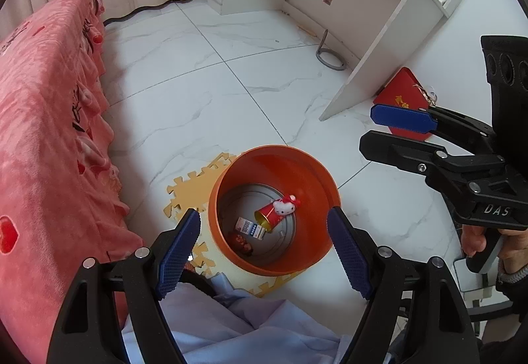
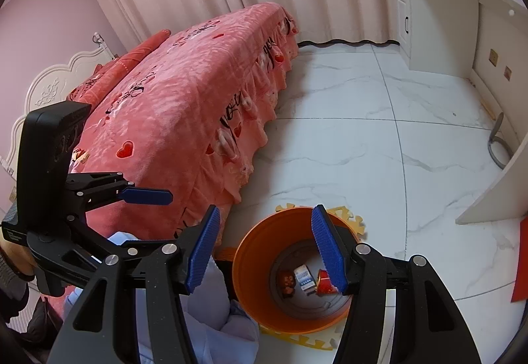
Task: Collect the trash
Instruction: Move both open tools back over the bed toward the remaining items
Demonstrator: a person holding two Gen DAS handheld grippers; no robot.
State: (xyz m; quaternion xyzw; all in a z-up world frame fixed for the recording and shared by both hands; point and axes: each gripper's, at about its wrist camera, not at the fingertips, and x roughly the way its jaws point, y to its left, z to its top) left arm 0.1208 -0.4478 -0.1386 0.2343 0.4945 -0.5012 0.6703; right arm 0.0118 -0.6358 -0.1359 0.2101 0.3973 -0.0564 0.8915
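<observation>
Now we hold both grippers above the orange bin (image 1: 316,172), which serves as our landmark. Our left gripper (image 1: 264,248) stands wide with nothing between its pads; our right gripper (image 2: 264,251) is parted about halfway and also empty. Inside the bin lie a red paper cup (image 1: 269,215) with a small plush figure (image 1: 286,205), a little carton (image 1: 249,228) and a dark wrapper (image 1: 242,243). We judge all of it light and crushable, best pinched across the cup's body. Beyond the bin, a red envelope (image 1: 401,90) is partly hidden by the right gripper.
</observation>
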